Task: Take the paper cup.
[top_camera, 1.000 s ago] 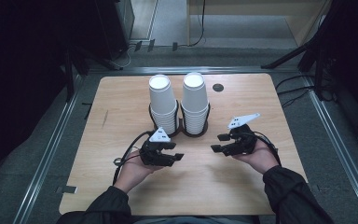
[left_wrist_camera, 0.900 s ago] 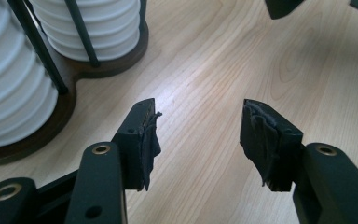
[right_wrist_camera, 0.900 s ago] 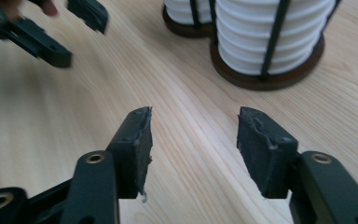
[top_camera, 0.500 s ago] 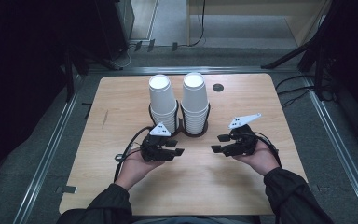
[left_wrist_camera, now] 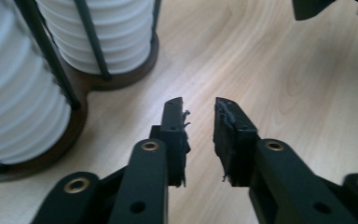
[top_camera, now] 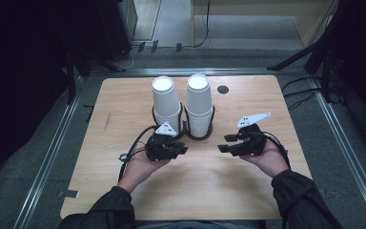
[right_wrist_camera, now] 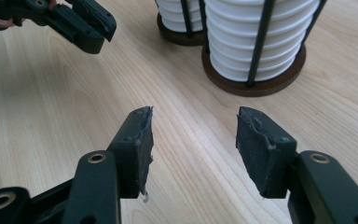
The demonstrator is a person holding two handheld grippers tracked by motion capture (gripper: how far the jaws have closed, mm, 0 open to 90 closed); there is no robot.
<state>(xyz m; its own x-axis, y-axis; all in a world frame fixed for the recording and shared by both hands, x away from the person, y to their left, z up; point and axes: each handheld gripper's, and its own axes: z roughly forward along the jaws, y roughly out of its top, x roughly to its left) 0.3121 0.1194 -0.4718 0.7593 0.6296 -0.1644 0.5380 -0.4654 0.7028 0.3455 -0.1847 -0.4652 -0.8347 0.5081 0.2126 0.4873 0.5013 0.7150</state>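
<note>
High view: two stacks of white paper cups, left stack (top_camera: 166, 102) and right stack (top_camera: 199, 104), upright in a dark twin holder (top_camera: 185, 128) at frame centre on the wooden desk (top_camera: 124, 105). Left hand-held gripper (top_camera: 180, 150) just below the left stack, jaws narrowly parted, gripping nothing. Right hand-held gripper (top_camera: 226, 143) lower right of the holder, jaws wider apart, likewise empty. Left gripper view: holder base at upper left, near the jaw tips, not touching. Right gripper view: cups at upper right.
</note>
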